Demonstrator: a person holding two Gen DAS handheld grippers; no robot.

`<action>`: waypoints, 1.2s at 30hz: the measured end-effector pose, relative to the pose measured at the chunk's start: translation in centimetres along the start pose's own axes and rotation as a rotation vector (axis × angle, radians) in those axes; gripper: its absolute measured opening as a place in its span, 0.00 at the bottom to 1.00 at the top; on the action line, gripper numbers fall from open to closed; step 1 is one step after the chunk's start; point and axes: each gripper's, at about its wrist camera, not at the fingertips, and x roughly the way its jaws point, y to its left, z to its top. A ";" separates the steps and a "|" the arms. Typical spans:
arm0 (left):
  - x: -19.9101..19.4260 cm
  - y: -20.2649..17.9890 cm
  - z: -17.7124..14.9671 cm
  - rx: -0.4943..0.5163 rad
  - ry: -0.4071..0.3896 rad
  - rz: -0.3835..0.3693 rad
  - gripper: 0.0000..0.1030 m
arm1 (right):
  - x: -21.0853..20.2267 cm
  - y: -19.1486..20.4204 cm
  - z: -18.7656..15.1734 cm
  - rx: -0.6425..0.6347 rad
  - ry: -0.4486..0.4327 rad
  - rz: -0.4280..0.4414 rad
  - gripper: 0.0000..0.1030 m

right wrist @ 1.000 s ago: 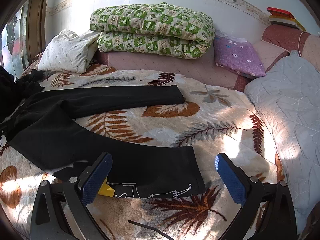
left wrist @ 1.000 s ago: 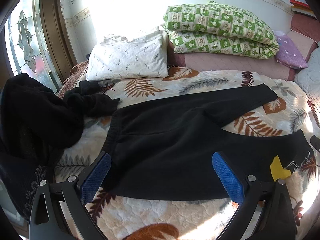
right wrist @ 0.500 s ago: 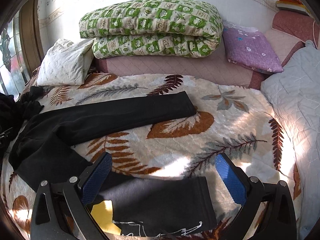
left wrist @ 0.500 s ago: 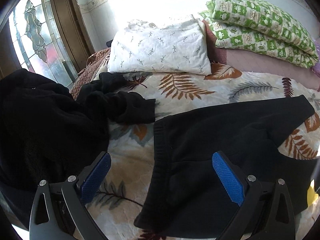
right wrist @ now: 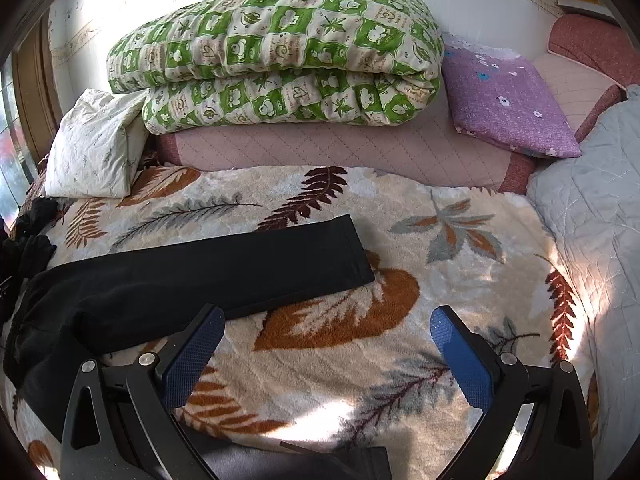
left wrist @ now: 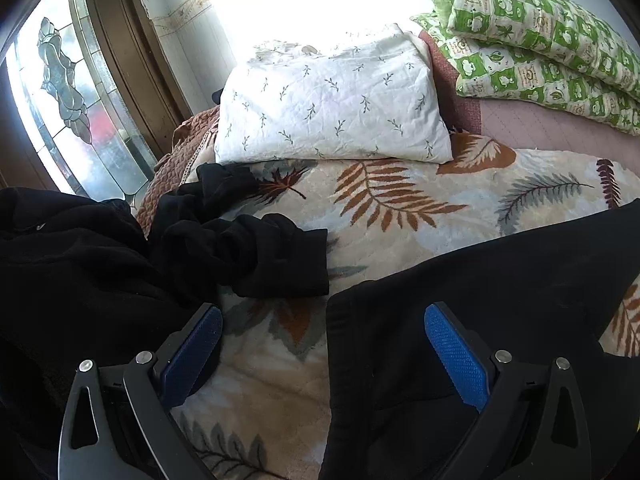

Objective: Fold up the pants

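The black pants [left wrist: 460, 300] lie spread on the bed, on the leaf-pattern blanket [left wrist: 400, 208], with the waistband to the left and the legs going to the right. I think they are laid flat like this so that a fold can be made cleanly.

The left tool [left wrist: 324, 344] hangs low over the waistband edge. Its jaws are wide apart and hold nothing: the right pad is above the black cloth, the left pad above a heap of other dark clothes [left wrist: 120, 264] just beside the pants. This place makes sense if the waistband is to be taken as one corner of the fold.

The right tool [right wrist: 326, 344] is also wide open and empty, over bare blanket. The far leg [right wrist: 224, 268] stretches flat just beyond its left pad, its cuff pointing right. The near leg is mostly hidden under this tool.

At the far side, a white pillow [left wrist: 332, 100], a folded green quilt [right wrist: 276, 56] and a purple cushion [right wrist: 504, 96] are well apart from the pants.
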 end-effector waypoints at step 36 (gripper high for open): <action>9.9 -1.3 4.9 0.204 0.138 -0.248 0.99 | 11.2 8.4 5.8 -0.137 0.168 0.319 0.98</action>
